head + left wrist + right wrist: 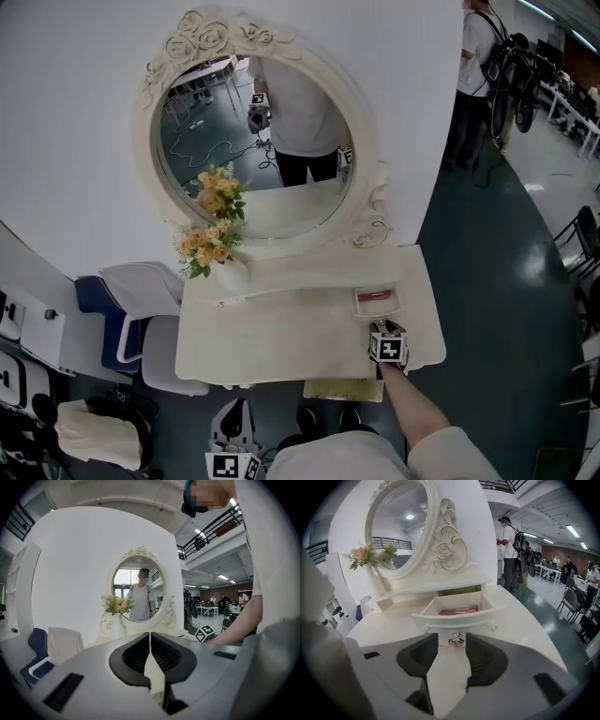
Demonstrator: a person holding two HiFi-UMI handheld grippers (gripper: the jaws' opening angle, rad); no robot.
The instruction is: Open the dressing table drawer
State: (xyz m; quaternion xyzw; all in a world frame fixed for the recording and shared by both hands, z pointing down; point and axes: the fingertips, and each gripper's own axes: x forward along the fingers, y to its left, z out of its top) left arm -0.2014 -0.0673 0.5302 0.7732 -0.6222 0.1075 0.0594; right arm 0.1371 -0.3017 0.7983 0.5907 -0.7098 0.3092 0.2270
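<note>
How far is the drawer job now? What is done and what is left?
Done: the drawer stands pulled out, a pink item showing inside. In hand: the right gripper has its fingers apart around the knob, not pressing it. Left: only drawing that gripper away, it seems. The left gripper is shut, empty.

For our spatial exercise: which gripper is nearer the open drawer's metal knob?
Right. The right gripper sits before the knob; the left gripper hangs back from the table's front edge.
</note>
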